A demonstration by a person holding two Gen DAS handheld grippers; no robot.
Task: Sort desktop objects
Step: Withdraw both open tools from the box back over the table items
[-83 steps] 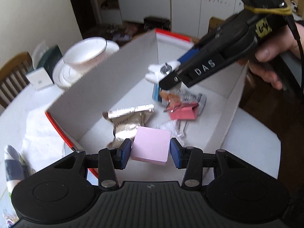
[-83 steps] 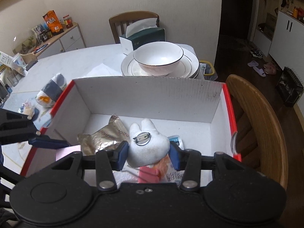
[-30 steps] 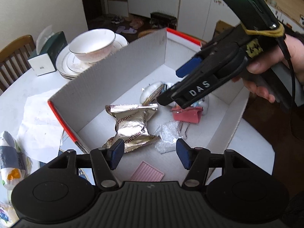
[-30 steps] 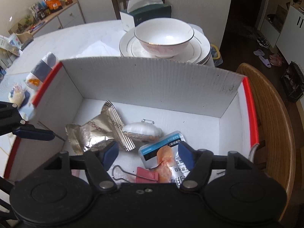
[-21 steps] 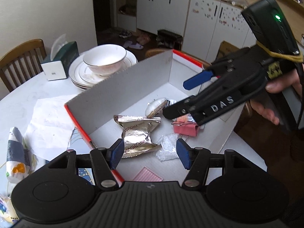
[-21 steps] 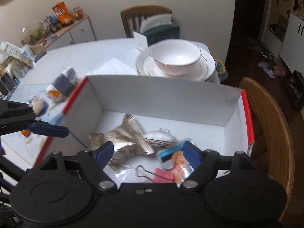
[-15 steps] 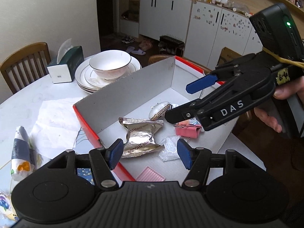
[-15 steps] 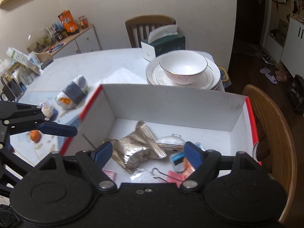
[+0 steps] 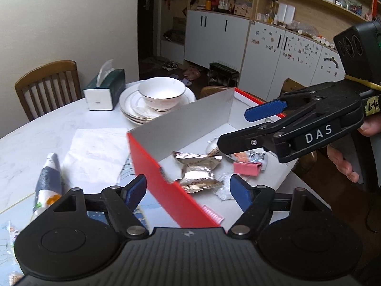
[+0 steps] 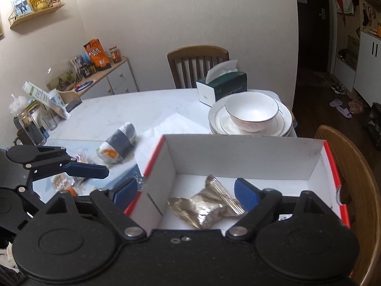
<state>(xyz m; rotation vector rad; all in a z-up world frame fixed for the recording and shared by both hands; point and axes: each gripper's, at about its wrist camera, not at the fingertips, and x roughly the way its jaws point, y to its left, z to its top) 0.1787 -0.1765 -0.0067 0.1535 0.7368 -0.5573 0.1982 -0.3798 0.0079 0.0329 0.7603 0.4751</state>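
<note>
Both grippers, left gripper (image 9: 188,191) and right gripper (image 10: 185,194), spread, empty above box (image 9: 152,157). Next candidate: rolled packet (image 10: 117,146) on table; soft, light; pinch mid-body.

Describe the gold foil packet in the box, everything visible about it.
The gold foil packet is a crinkled, shiny metallic snack wrapper with crimped, ribbed ends and faint printed lettering. It looks sealed and puffed in the middle. It lies flat on the white floor of the red-edged cardboard box, near the wall closest to the left hand-held gripper. A small clear plastic wrapper sits against its lower edge. Nothing grips it; in the right wrist view it shows again between the open fingers.
</note>
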